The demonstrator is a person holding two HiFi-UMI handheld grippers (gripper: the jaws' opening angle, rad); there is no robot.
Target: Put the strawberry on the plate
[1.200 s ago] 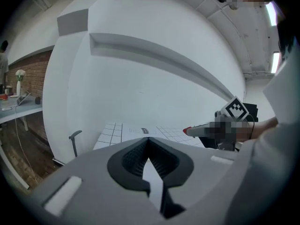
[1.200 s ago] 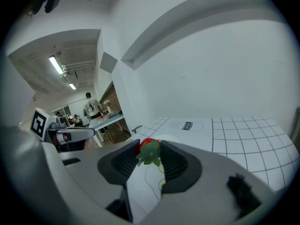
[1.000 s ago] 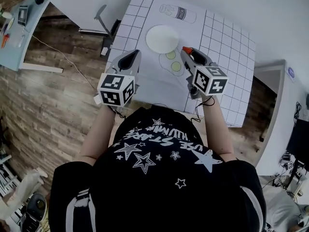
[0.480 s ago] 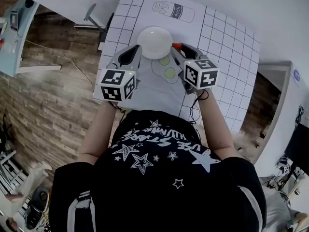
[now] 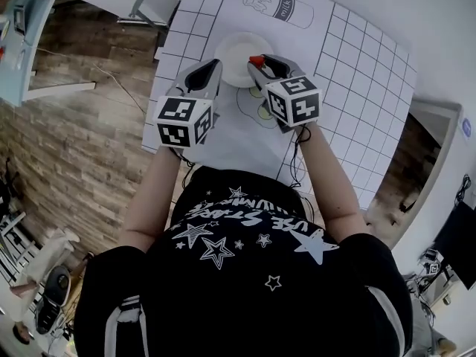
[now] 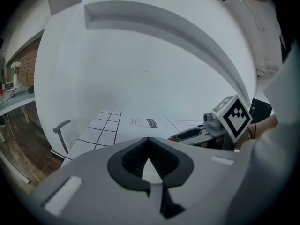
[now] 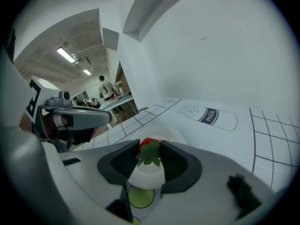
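Observation:
A red strawberry [image 5: 256, 59] with green leaves is pinched in my right gripper [image 5: 258, 63], which is shut on it. It hangs over the right part of the white plate [image 5: 234, 47] on the printed mat. In the right gripper view the strawberry [image 7: 148, 144] sits between the dark pads of the right gripper [image 7: 149, 150], with the plate [image 7: 174, 136] just beyond and below. My left gripper [image 5: 215, 65] is beside the plate's left edge, jaws together and holding nothing. In the left gripper view the left gripper [image 6: 148, 139] shows its tips meeting, and the right gripper [image 6: 197, 134] is at the right.
The white mat carries a grid, a printed milk bottle [image 5: 277, 6] beyond the plate and green printed circles [image 5: 260, 112] near my right gripper. The table's left edge drops to a wooden floor [image 5: 82, 140]. A light desk [image 5: 18, 32] stands far left.
Both grippers have moved forward and down towards the plate. The strawberry, earlier to the plate's right, now hangs over its right part; the left gripper has reached the plate's left edge.

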